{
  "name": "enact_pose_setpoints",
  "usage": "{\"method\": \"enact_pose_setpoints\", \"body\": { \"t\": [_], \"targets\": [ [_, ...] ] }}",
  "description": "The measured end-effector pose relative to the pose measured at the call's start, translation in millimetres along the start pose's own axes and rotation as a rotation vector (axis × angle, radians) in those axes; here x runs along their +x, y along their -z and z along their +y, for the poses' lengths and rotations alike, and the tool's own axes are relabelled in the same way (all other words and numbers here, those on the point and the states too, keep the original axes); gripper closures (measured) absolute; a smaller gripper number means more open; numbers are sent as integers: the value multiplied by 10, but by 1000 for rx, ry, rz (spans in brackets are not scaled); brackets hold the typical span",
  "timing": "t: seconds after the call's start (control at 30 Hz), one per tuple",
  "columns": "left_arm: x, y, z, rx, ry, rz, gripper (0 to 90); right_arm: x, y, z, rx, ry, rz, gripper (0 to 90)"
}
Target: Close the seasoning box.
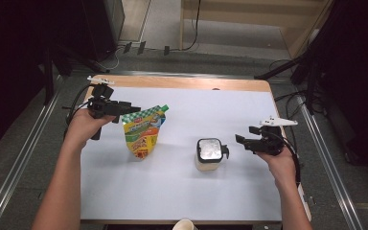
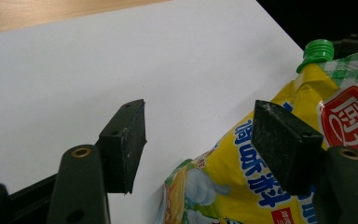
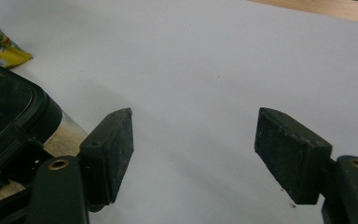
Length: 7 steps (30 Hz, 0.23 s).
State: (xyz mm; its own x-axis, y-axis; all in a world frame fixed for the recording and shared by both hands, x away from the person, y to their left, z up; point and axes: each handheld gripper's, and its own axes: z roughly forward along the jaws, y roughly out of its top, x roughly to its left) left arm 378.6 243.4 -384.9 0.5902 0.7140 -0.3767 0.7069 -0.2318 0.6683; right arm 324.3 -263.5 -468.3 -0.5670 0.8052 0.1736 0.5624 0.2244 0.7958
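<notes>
A yellow spout pouch (image 1: 143, 132) with a green cap (image 1: 164, 108) lies left of centre on the white sheet (image 1: 172, 191). My left gripper (image 1: 133, 109) hovers at the pouch's top left corner, open. In the left gripper view the pouch (image 2: 223, 186) lies partly under the right jaw with nothing pinched, and the gripper (image 2: 200, 126) gapes wide. A clear jar with a black clip lid (image 1: 209, 153) stands right of centre. My right gripper (image 1: 239, 140) is open just right of it, apart from it. The right gripper view puts the jar (image 3: 9, 116) beside the left jaw of the gripper (image 3: 196, 135).
The white sheet covers most of a wooden table whose far edge (image 1: 182, 82) stays bare. A pale cup-like rim (image 1: 184, 224) peeks up at the near edge. Dark stands and cables (image 1: 143, 48) lie on the floor beyond the table.
</notes>
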Motion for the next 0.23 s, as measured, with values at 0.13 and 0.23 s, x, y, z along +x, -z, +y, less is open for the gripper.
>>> {"method": "enact_pose_setpoints", "body": {
  "t": [0.13,0.23],
  "targets": [
    [9,3,-4,0,-3,-2,358,-1,0,-1,-1,1,0,289],
    [13,1,-6,-6,-5,-5,350,-3,-5,-3,1,2,-1,289]
  ]
}}
